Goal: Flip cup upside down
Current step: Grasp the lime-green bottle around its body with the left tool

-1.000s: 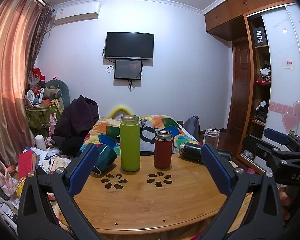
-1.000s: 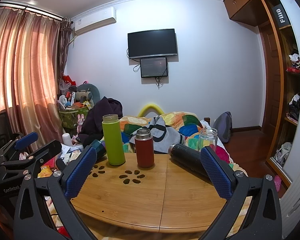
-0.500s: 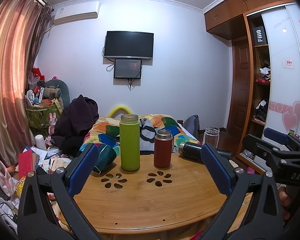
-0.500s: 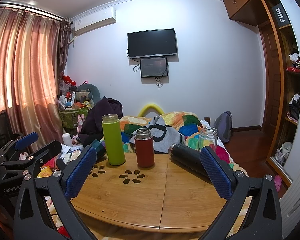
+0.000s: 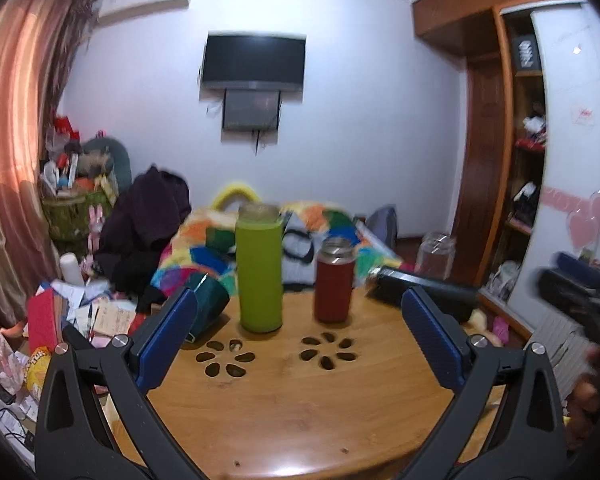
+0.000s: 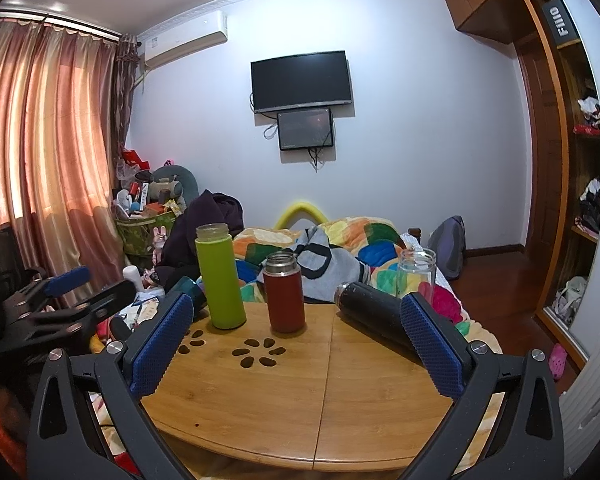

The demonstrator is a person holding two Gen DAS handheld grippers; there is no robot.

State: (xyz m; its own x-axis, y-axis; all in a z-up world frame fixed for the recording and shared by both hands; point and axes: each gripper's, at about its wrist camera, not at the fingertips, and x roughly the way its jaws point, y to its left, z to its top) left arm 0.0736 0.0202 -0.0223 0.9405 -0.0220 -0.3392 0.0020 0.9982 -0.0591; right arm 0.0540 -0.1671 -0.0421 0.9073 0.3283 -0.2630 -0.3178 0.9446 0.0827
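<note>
A tall green cup (image 5: 259, 273) (image 6: 220, 278) and a shorter red cup (image 5: 334, 280) (image 6: 284, 293) stand upright with open mouths at the far side of the round wooden table (image 5: 300, 408) (image 6: 300, 392). A black flask (image 5: 424, 290) (image 6: 374, 312) lies on its side at the right. A dark teal cup (image 5: 208, 304) (image 6: 188, 286) lies tipped at the left edge. A clear glass jar (image 5: 436, 255) (image 6: 416, 272) stands behind the flask. My left gripper (image 5: 300, 336) and right gripper (image 6: 296, 340) are both open and empty, above the table's near half.
A bed with a colourful quilt (image 6: 340, 248) lies behind the table. Clutter and papers (image 5: 72, 312) cover the floor at left. A wardrobe (image 6: 572, 200) stands at right. The other gripper shows at the right edge of the left view (image 5: 580, 292) and the left edge of the right view (image 6: 60, 304).
The left wrist view has turned blurry and has shifted slightly, with the cups a bit closer. The right gripper has hardly moved. Both grippers stay open.
</note>
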